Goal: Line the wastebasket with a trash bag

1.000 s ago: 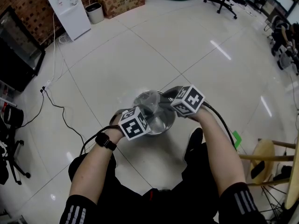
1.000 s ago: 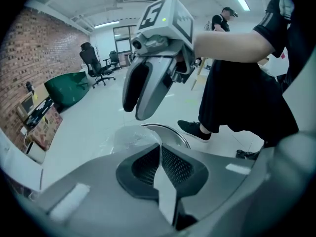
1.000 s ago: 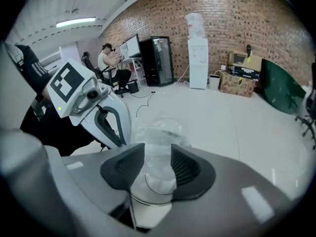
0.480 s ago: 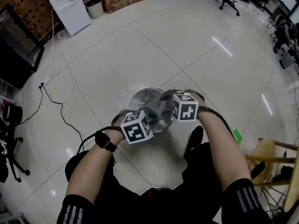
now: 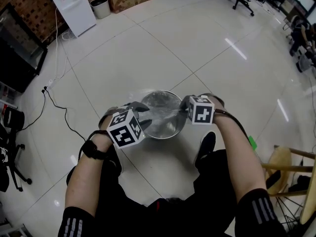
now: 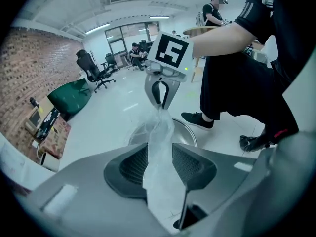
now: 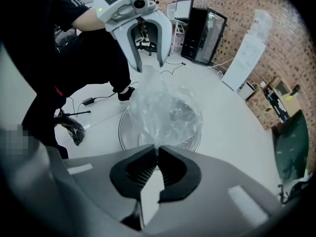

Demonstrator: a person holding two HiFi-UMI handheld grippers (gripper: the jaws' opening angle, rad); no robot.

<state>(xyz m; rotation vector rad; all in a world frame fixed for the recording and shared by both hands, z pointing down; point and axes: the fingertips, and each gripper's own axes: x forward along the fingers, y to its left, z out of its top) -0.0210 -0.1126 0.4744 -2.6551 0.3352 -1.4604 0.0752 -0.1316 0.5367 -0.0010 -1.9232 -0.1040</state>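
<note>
- Right gripper (image 7: 158,152): jaws just closed tight, pinching edge of trash bag (image 7: 165,110)
- Left gripper (image 6: 160,149): jaws just opened, bag strip between them, maybe loose
- Head view: marker cubes (image 5: 200,110) hide both jaws
- Bag clear, crinkly, puffed up over round metal wastebasket (image 7: 123,132) on floor (image 5: 148,43); basket bottom hard to see through it
- Only left gripper view shows bag pulled into thin strip
</note>
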